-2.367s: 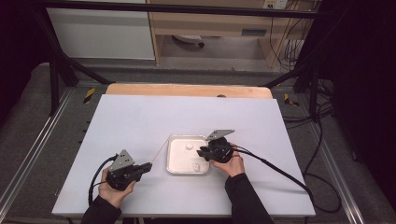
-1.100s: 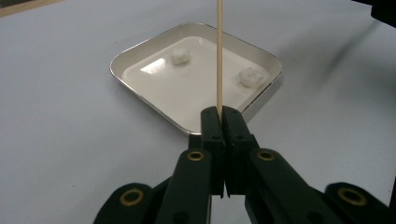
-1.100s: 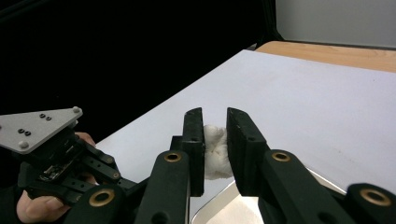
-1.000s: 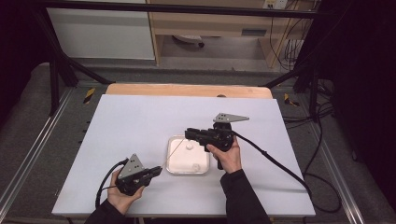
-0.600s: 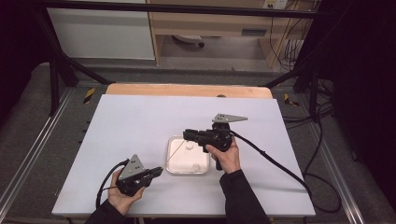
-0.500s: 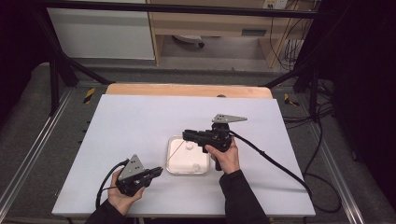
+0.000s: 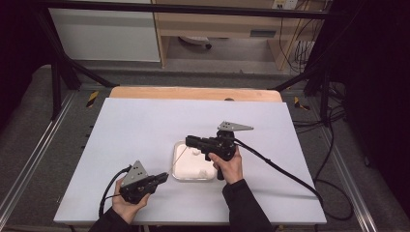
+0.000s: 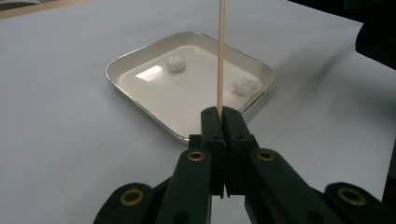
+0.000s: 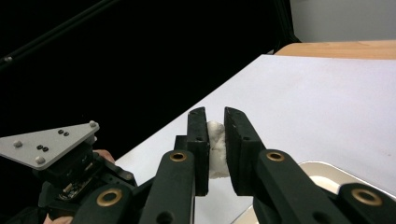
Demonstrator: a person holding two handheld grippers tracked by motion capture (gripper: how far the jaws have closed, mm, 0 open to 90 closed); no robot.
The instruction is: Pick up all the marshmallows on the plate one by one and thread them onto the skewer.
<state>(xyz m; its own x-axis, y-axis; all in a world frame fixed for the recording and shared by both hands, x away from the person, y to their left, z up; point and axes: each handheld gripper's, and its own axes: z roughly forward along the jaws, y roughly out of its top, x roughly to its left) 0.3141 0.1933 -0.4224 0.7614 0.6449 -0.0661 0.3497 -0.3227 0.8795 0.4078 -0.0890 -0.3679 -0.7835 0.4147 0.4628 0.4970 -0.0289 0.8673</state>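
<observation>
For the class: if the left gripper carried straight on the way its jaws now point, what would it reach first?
Probably the white tray: the left gripper, shut on a thin wooden skewer, points at its near rim, though depth is uncertain.

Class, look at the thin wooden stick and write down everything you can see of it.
The wooden stick is thin, straight, pale tan and round, like a skewer. The left tongs are shut on its lower end, and in the left gripper view it rises straight up past the top edge, so its tip is cut off. Behind it lies the white tray with two small white lumps. Nothing else touches the stick.
</observation>
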